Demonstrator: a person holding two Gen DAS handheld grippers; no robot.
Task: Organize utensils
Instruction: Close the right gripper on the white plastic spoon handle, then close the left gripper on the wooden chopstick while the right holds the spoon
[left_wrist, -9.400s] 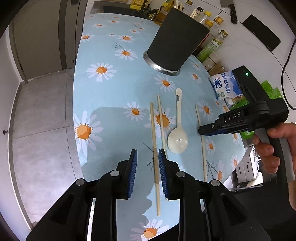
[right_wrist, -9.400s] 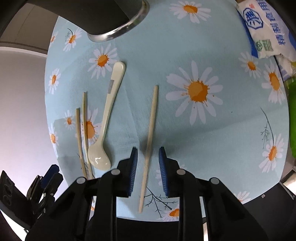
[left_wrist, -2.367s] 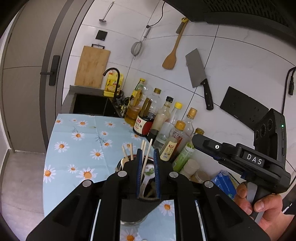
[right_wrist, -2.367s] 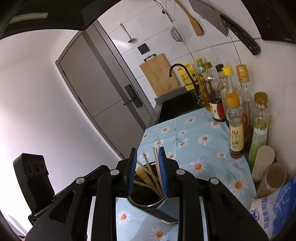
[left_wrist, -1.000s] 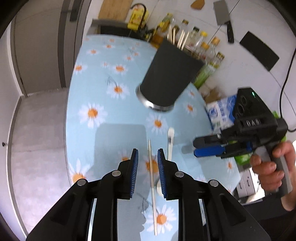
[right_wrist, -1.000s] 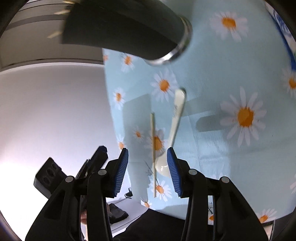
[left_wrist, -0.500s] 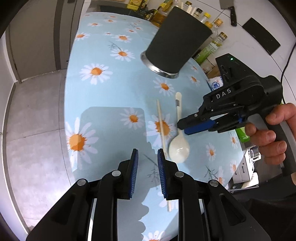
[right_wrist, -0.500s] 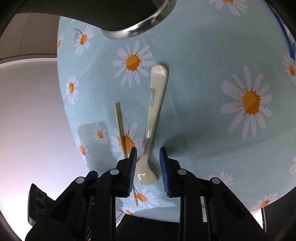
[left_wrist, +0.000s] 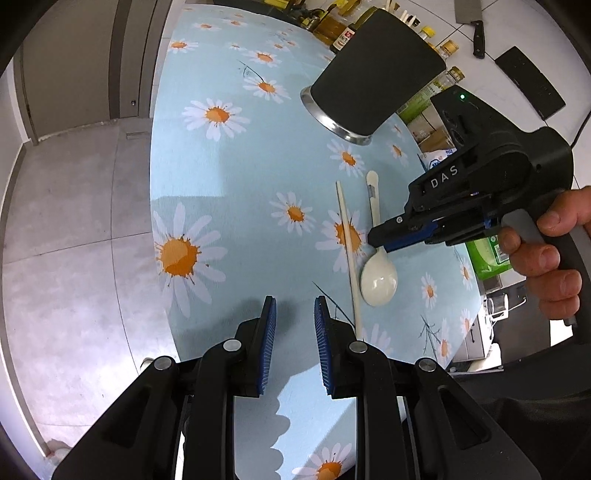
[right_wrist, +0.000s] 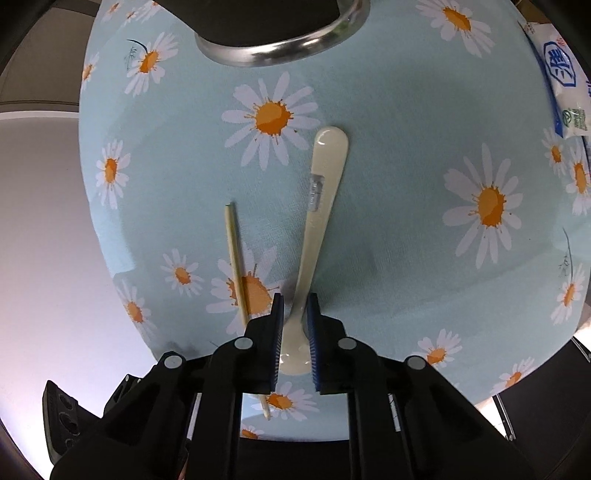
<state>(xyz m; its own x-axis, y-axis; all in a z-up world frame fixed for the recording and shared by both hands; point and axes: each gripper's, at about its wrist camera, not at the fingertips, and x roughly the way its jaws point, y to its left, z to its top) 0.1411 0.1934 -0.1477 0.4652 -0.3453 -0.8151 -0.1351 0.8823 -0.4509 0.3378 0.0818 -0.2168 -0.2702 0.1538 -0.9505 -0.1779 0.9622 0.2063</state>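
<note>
Worktop (left_wrist: 229, 155) with daisy-print cloth; black utensil holder (left_wrist: 376, 70) stands toward its far edge, near the bottles (left_wrist: 448, 48) along the wall. Right gripper (right_wrist: 294, 306), held in a hand (left_wrist: 546, 251), points down over the near edge with jaws closing around the neck of the white spoon (right_wrist: 321, 206), handle end pointing at the holder; can't tell if the pads are pressing yet. Left gripper (left_wrist: 291, 317) hangs over the near edge, narrow gap, nothing in it; single chopstick (left_wrist: 347, 251) lies just beside the spoon on its left, roughly parallel.
</note>
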